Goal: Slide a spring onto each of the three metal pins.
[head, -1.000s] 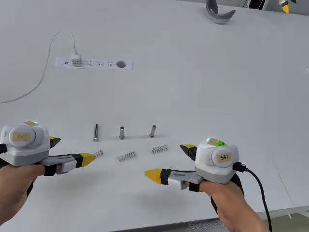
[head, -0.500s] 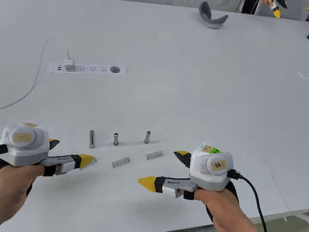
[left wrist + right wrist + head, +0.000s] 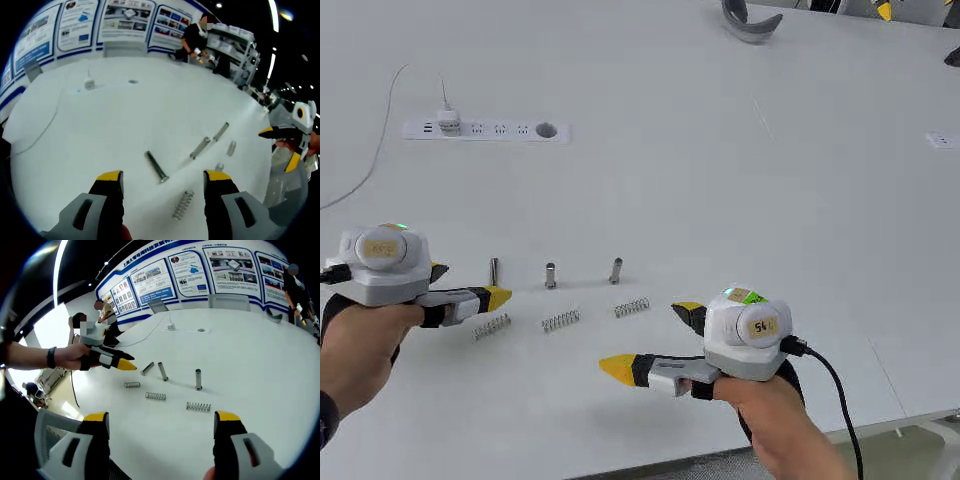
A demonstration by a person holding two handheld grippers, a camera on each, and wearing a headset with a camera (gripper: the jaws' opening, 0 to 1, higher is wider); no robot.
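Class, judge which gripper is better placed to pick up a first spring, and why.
Left, probably: the left gripper is open with a spring lying just ahead between its jaws. The right gripper, also open, sits farther from its nearest spring.

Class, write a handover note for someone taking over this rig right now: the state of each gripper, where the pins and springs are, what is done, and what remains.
Left gripper: fingers open, empty, beside the left pin.
Right gripper: fingers open, empty, on the person's side of the right spring.
Pins: the left pin, middle pin and right pin sit in a row on the table.
Springs: the left spring, middle spring and right spring lie loose in a row just nearer the person.
Done: nothing; every pin is bare.
Left: pick up each spring and slide it onto a pin, three times.
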